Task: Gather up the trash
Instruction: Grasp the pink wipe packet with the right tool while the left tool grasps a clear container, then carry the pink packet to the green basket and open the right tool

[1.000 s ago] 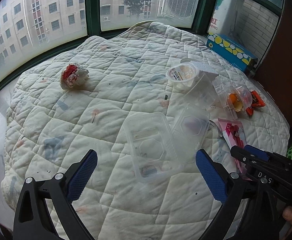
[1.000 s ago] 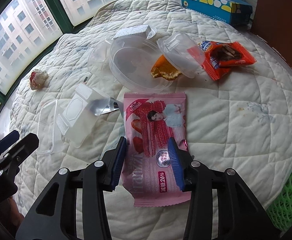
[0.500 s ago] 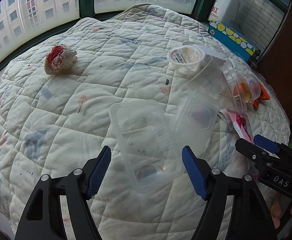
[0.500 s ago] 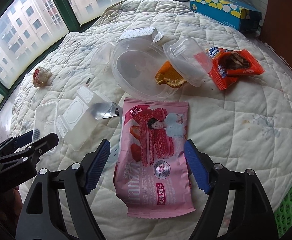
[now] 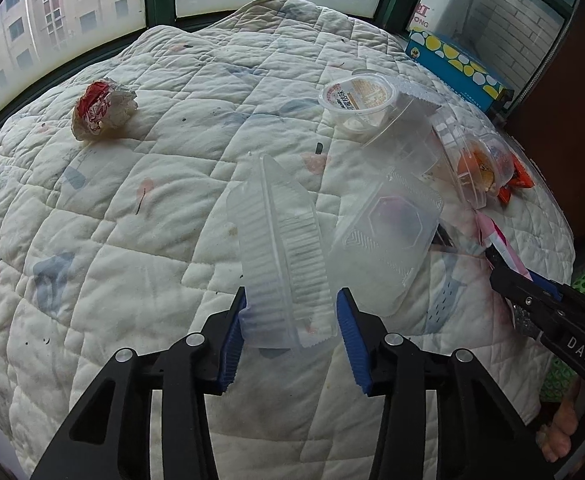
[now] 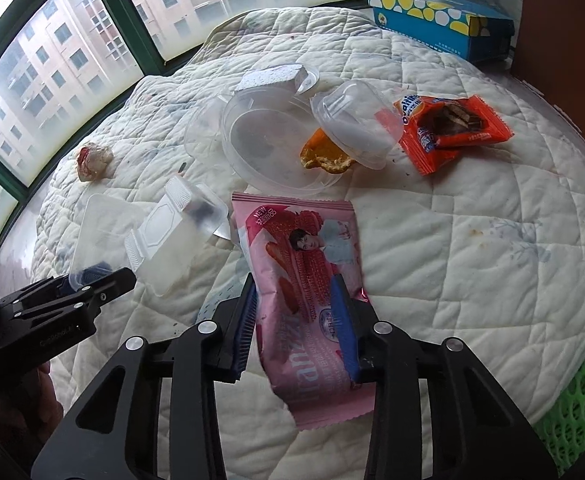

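**Both tongs clamped on trash**

Your left gripper [image 5: 290,330] has just closed its jaws on the clear plastic tray [image 5: 282,256], buckling it up on edge over the quilt [image 5: 132,240]. Your right gripper [image 6: 294,322] has just closed too, pinching the pink snack wrapper [image 6: 304,276] at its near half. Beyond lie a round clear container [image 6: 268,148], an orange wrapper [image 6: 448,128] and a crumpled wad [image 5: 102,108].

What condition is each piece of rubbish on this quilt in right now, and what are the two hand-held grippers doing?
Left hand-held gripper: just closed, squeezing the clear tray.
Clear tray: buckled, tipped up.
Right hand-held gripper: just closed, pinching the pink wrapper.
Pink wrapper: creased, near end lifted.
Round clear container: open, lid beside it.
Orange wrapper: torn open.
Paper ball: crumpled.
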### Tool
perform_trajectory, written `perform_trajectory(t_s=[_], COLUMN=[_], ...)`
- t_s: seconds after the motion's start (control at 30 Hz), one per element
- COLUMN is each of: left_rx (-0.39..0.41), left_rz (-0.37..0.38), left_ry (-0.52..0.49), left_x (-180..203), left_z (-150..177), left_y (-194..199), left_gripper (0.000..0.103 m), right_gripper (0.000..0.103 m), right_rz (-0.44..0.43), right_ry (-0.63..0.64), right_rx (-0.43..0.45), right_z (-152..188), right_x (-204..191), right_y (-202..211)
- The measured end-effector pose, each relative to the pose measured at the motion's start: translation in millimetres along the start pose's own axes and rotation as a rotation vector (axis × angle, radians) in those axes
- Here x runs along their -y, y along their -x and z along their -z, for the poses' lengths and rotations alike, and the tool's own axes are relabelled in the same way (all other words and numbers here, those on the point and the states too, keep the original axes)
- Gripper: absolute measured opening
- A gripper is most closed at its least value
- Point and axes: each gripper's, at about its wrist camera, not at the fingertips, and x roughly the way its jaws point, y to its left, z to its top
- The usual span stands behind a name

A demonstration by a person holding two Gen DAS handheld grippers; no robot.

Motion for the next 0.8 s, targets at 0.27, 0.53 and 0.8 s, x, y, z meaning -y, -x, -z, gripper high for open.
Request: perform_trajectory(t_s=[0.27, 0.53, 0.8], left_rx=[0.031, 0.104, 0.176], left_rz=[0.013, 0.026, 0.064], left_ry=[0.013, 0.005, -0.041], left_x=[-4, 3, 32], left_z=[8, 14, 18], left_y=[21, 61, 97], left_gripper=[0.031, 0.03, 0.03], right_gripper=[0.023, 0.016, 0.016], right_rz=[-0.008, -0.017, -0.016], right_ry=[0.001, -0.031, -0.055], right_rx=[0.054, 0.099, 0.165], right_z=[14, 25, 34], right_x=[0, 16, 33], right_y=[33, 64, 103])
